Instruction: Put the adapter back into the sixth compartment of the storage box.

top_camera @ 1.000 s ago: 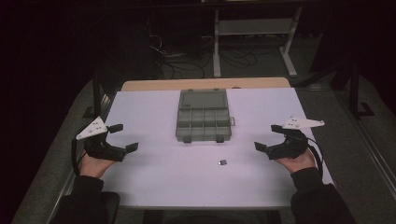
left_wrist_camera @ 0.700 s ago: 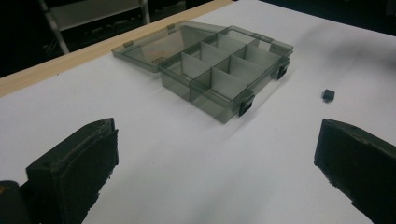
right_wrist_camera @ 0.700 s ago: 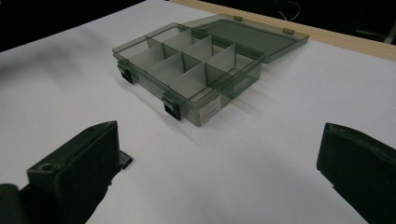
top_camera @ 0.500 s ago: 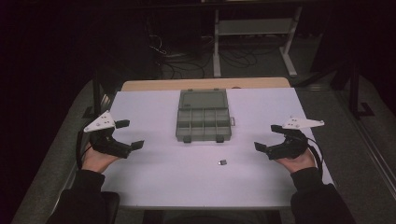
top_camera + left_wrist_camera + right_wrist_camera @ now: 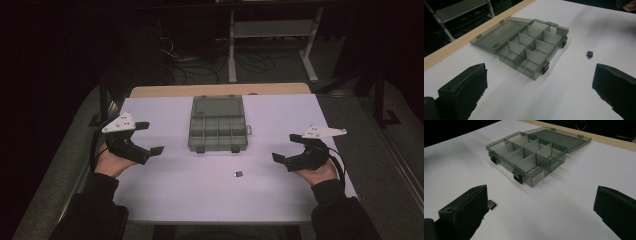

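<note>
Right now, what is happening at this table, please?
A person holds a gripper in each hand over a white table. The left gripper and the right gripper are both open and hold nothing. Between them sits a grey box with its lid folded back and its compartments seemingly empty. A small dark part lies loose on the table in front of the box, nearer the right gripper. Neither gripper touches the box or the part.
</note>
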Demonstrator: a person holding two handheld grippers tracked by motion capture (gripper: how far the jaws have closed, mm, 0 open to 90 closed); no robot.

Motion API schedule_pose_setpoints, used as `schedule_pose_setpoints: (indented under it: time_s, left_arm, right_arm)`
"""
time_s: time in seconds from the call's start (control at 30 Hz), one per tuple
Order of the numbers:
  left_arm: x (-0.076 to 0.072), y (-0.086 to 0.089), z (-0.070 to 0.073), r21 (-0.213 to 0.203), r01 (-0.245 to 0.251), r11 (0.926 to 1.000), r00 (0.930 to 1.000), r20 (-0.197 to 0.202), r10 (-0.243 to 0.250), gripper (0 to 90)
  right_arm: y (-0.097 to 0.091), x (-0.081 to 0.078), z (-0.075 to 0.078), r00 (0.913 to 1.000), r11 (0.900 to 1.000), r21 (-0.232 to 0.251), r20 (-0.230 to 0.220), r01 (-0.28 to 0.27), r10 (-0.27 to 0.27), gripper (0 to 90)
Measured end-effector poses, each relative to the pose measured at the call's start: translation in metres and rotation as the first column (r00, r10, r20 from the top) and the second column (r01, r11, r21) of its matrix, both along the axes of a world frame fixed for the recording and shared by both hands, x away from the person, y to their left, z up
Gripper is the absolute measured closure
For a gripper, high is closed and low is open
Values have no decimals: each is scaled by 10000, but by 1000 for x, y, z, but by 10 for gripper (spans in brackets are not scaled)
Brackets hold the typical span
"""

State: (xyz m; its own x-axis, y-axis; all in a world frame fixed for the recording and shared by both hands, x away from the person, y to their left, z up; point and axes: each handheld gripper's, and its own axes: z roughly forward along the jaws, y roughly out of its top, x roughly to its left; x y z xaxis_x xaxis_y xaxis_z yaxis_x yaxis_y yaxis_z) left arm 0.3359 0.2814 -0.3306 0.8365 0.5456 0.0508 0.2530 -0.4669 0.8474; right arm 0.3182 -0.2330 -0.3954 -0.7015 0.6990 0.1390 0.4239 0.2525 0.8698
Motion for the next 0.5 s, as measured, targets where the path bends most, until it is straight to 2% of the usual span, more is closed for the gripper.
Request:
schedule_pose_setpoints:
  time_s: [0.13, 0.17, 0.47, 0.5]
  left_arm:
    - [2, -4, 0, 79, 58, 10000, 10000, -37, -58, 0]
    - [3, -8, 0, 235, 134, 9996, 9999, -50, -132, 0]
    - [7, -20, 3, 402, 457, 9981, 9988, -181, -450, 0]
    - [8, -27, 5, 624, 629, 9961, 9980, -156, -620, 0]
  right_arm:
    - [0, 0, 0, 10000, 10000, 1, -17, -7, 7, 0]
    - [0, 0, 0, 10000, 10000, -16, -16, -48, 48, 0]
    - [1, 0, 0, 10000, 10000, 5, -34, -74, 74, 0]
    - [1, 0, 0, 10000, 10000, -12, -35, -91, 91, 0]
